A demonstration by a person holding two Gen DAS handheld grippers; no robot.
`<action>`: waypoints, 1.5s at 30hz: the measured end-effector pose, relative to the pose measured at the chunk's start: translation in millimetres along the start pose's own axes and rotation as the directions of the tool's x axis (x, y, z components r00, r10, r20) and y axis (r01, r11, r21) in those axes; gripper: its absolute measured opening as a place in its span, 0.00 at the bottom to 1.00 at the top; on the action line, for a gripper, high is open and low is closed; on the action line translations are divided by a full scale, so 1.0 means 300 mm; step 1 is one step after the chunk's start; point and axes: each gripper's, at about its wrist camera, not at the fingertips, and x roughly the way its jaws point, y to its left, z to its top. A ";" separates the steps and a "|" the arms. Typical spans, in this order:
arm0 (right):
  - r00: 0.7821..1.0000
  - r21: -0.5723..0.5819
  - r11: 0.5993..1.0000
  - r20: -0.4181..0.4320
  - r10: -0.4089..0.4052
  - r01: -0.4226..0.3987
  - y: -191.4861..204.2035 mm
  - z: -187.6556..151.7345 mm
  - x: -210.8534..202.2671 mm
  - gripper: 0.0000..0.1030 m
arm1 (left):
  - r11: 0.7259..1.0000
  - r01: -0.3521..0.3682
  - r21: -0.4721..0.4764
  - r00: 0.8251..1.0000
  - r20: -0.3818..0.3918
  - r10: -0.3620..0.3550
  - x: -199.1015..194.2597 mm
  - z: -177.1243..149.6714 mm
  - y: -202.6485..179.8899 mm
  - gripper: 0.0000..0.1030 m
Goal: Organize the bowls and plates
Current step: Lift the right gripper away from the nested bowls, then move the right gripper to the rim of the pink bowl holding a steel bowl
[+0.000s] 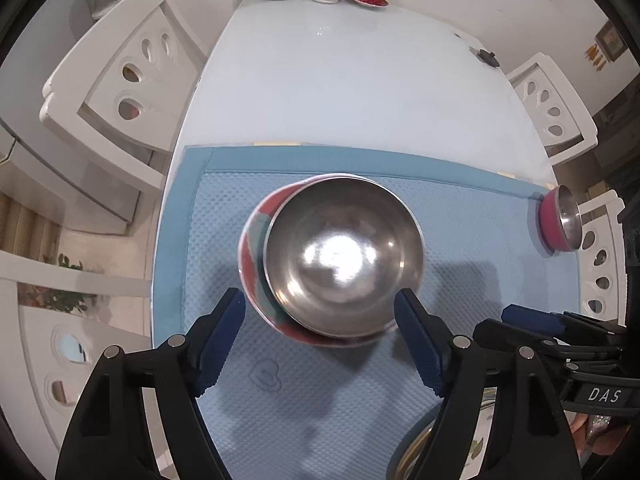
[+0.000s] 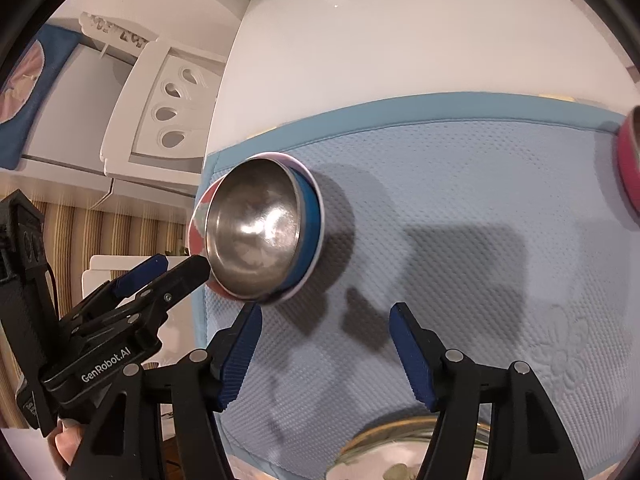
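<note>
Left wrist view: the left gripper (image 1: pixel 320 312) has its jaws apart, nothing clamped. Just ahead of them, between the tips, the steel bowl (image 1: pixel 343 255) sits nested in a patterned bowl (image 1: pixel 254 240) on the blue mat (image 1: pixel 472 240); whether the right pad touches the rim is hard to make out. A pink-sided bowl (image 1: pixel 558 220) lies far right, well apart. The right gripper (image 1: pixel 532 318) enters at the right, its label reading "DAS", cut off. A gold-rimmed dish (image 1: pixel 412 452) is half hidden behind the right finger.

Right wrist view: the right gripper (image 2: pixel 325 316) stands with jaws apart over bare mat, empty. The nested bowls lie ahead to its left. The left gripper's body reads "GenRobot.AI". The dish below is blurred and cut off.
</note>
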 end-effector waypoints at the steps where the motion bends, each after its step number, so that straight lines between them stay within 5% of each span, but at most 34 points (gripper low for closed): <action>1: 1.000 -0.001 1.000 0.000 0.004 -0.004 -0.010 -0.007 -0.009 0.62 | 1.000 -0.004 -0.001 1.000 0.002 0.004 -0.007 -0.008 -0.011 0.73; 11: 0.996 -0.090 0.993 -0.048 0.072 -0.076 -0.150 -0.079 -0.092 0.62 | 0.994 -0.073 -0.082 0.997 0.020 0.075 -0.062 -0.123 -0.183 0.73; 25: 0.992 -0.144 0.982 -0.067 0.111 -0.120 -0.526 -0.150 -0.293 0.62 | 0.987 -0.092 -0.130 0.996 -0.015 0.091 -0.011 -0.277 -0.615 0.73; 45: 0.997 -0.018 0.997 -0.031 0.076 -0.077 -0.948 -0.085 -0.442 0.63 | 0.996 -0.040 -0.076 0.995 -0.099 0.032 0.134 -0.216 -0.986 0.73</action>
